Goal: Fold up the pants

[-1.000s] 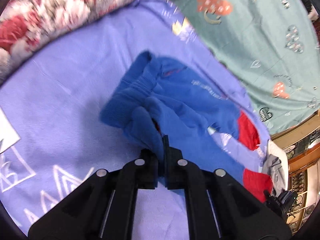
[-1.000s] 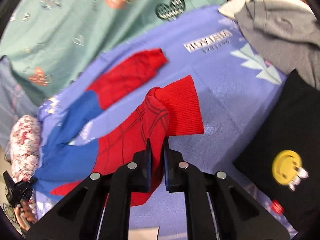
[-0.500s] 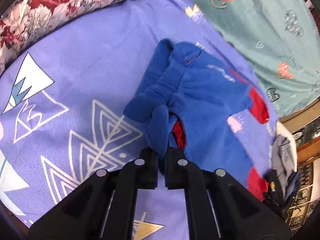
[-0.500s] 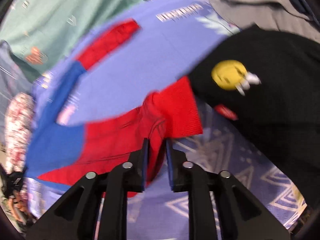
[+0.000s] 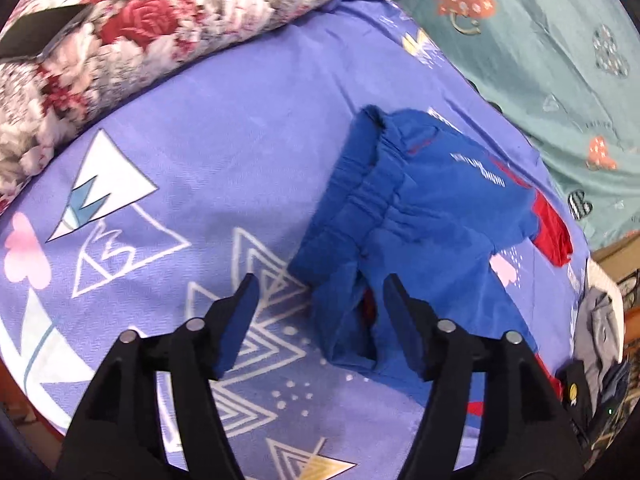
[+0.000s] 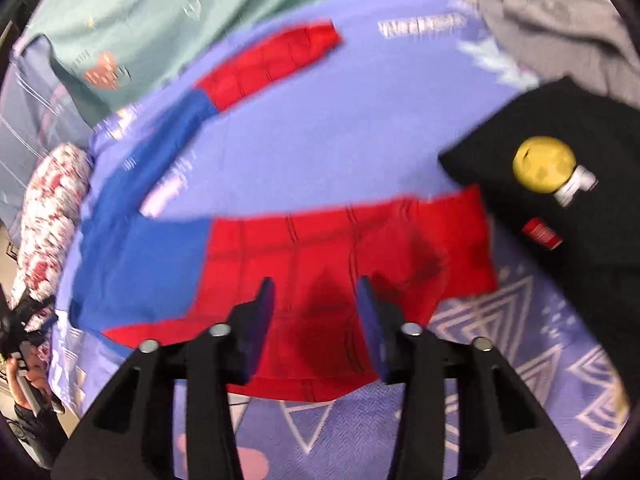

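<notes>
The blue-and-red pants lie spread on the purple patterned bedsheet [image 5: 224,152]. In the left wrist view their blue waistband end [image 5: 400,220] lies bunched just ahead of my left gripper [image 5: 320,292], whose jaws are opening; the cloth lies between the fingers and the pads are off it. In the right wrist view the near red leg [image 6: 344,256] lies flat under my right gripper [image 6: 316,292], whose jaws are opening, with the cloth below them and loose. The other leg [image 6: 272,60] stretches away toward the back.
A floral pillow [image 5: 132,32] lies at the head of the bed. A teal printed blanket [image 5: 540,48] covers the far side. A black shirt with a yellow smiley [image 6: 560,184] and a grey garment [image 6: 552,16] lie next to the red leg's cuff.
Both grippers let go of the pants and opened. The waistband and the red leg dropped onto the sheet, and the leg now lies flat and straight.
</notes>
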`<state>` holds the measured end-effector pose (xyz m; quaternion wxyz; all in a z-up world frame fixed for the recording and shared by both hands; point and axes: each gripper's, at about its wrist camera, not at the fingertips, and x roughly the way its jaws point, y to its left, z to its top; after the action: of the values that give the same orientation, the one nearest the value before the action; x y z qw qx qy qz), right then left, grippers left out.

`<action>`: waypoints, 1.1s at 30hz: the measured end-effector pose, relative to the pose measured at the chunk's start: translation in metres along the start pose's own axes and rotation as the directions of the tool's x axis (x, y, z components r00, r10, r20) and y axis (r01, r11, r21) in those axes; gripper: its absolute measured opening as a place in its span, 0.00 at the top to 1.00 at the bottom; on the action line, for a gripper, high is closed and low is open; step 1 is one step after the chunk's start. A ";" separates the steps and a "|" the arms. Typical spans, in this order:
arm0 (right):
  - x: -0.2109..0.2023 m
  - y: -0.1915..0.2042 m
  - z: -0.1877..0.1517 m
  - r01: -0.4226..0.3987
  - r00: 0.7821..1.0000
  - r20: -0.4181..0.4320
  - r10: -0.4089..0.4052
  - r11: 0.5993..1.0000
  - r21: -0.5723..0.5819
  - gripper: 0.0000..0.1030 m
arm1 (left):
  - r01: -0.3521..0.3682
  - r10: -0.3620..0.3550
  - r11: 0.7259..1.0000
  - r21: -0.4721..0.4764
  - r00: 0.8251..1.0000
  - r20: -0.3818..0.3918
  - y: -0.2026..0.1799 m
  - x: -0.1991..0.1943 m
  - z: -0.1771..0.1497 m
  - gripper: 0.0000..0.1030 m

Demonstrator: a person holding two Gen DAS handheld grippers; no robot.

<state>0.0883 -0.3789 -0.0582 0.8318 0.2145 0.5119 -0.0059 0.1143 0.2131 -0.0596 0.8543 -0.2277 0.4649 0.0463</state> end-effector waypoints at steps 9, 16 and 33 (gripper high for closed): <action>-0.019 -0.012 0.021 -0.037 0.998 0.062 0.033 0.998 0.058 0.66 | -0.193 0.204 0.972 0.132 0.976 -0.078 -0.019 0.048 -0.005 0.26; -0.005 -0.003 0.105 -0.062 0.985 0.165 0.046 0.993 0.098 0.45 | -0.115 0.110 0.977 0.181 0.993 0.037 -0.066 0.017 0.054 0.21; 0.113 0.037 0.217 -0.026 0.997 0.076 0.017 0.994 0.106 0.38 | -0.153 0.153 0.988 -0.031 0.988 0.012 0.003 0.021 0.063 0.09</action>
<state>0.3349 -0.4008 -0.0580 0.8379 0.2639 0.4768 -0.0325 0.1737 0.2403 -0.0488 0.8481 -0.2040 0.4740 0.1204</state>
